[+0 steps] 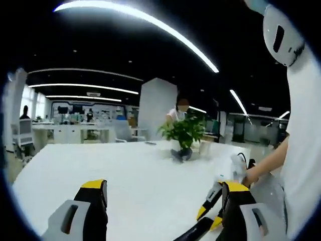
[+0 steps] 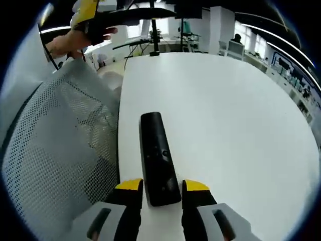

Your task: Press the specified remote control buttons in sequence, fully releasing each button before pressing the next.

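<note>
Down at six o'clock in the right gripper view, the right gripper (image 2: 161, 193), grey with black jaws tipped in yellow, has its jaws on either side of the near end of the long black plastic remote control (image 2: 157, 158). The yellow tips sit just beside the remote's edges; whether they actually press on it cannot be told. The remote lies flat on the smooth white table (image 2: 225, 125), running from the jaws toward twelve o'clock, close to the table's nine o'clock edge. It is a slim glossy bar with rounded ends and a small round button near its middle; other markings are too faint to read. At nine o'clock, off the table edge, is the grey mesh back of a chair (image 2: 55, 145). At eleven o'clock a hand (image 2: 75, 37) holds the other gripper's black and yellow arm.

Over in the left gripper view, the left gripper (image 1: 163, 201) holds its jaws wide apart with nothing between them, above the white table. At twelve o'clock a green leafy potted plant (image 1: 183, 134) stands on the far part of the table. At four o'clock a second yellow-tipped gripper and a person's hand (image 1: 251, 174) appear beside a white sleeve (image 1: 303, 150).
</note>
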The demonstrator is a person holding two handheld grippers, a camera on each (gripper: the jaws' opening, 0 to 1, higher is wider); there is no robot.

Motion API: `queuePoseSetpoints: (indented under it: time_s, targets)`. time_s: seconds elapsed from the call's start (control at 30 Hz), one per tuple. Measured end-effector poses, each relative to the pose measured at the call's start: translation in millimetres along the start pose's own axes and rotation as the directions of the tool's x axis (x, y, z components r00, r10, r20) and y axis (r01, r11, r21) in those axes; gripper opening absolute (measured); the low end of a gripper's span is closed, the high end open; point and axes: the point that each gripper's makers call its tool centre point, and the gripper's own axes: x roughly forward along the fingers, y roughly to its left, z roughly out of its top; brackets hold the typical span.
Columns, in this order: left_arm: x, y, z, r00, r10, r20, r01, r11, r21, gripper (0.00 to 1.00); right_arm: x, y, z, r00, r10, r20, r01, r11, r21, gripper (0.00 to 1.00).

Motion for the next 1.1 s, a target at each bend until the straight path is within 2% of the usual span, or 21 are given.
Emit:
queuePoseSetpoints:
  time_s: [0.13,0.43,0.5,0.67,0.9,1.1]
  targets:
    - [-11.7,13.0,12.5,0.995,0.082,0.058,-0.082,0.997,-0.005,0.99,-1.3,0.2,-0.6,1.0,-0.004,-0.003,0.004,1.0,-0.001,0.28]
    - [-29.1,27.1,16.4,0.983,0.176,0.061,-0.176,0.984,0.003,0.99,8.0,7.4,8.7,0.999,0.027,-0.036,-0.03,0.996,-0.086,0.23]
    - [-30.9,29.1,15.0,0.982,0.178,0.058,-0.178,0.984,-0.001,0.99,9.8,5.5,8.4,0.999,0.021,-0.051,-0.027,0.992,-0.125,0.21]
    - [-35.9,32.8,13.2,0.982,0.185,0.04,-0.186,0.982,0.013,0.99,8.2,4.8,7.1,0.997,0.047,-0.062,-0.054,0.99,-0.128,0.21]
    - [-39.5,37.8,10.0,0.978,0.201,0.051,-0.199,0.979,-0.036,0.99,6.1,-3.5,5.7,0.993,0.078,-0.087,-0.09,0.986,-0.141,0.21]
    - [-44.1,41.2,7.2,0.976,0.216,0.031,-0.216,0.976,-0.007,0.99,2.6,-23.8,2.8,0.991,0.067,-0.119,-0.086,0.982,-0.168,0.21]
